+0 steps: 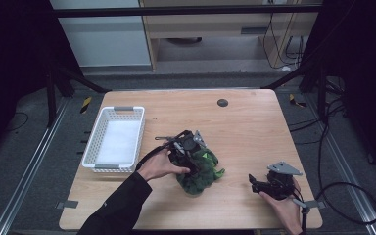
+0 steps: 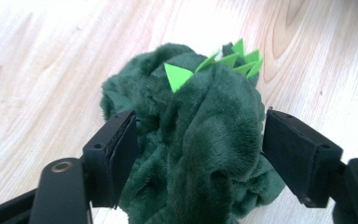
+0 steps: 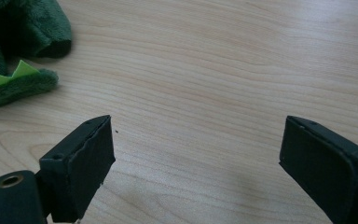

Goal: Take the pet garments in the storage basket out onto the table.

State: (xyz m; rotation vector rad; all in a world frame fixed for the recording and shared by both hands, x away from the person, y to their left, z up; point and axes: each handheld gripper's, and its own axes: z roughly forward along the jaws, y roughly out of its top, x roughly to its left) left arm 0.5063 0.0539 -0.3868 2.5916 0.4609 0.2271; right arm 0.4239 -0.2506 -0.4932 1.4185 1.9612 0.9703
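The right gripper (image 3: 196, 163) waits spread over bare table (image 1: 254, 127). Mid-table, the left gripper (image 2: 198, 154) straddles the green plush toy (image 2: 200, 140), jaws spread, apparently not pinching. Soft, light, floppy: grab a thick fold. Beyond stands a white basket (image 1: 94, 147).

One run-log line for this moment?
left claw: open, astride green plush dinosaur | right claw: open over bare table | white basket: empty

A white basket (image 1: 113, 139) with grey handles is seen on the wooden table (image 1: 245, 127) at about nine o'clock. A small black disc (image 1: 222, 103) is set into the tabletop toward twelve o'clock. Black cables (image 1: 345, 188) are strewn on the floor at three o'clock.
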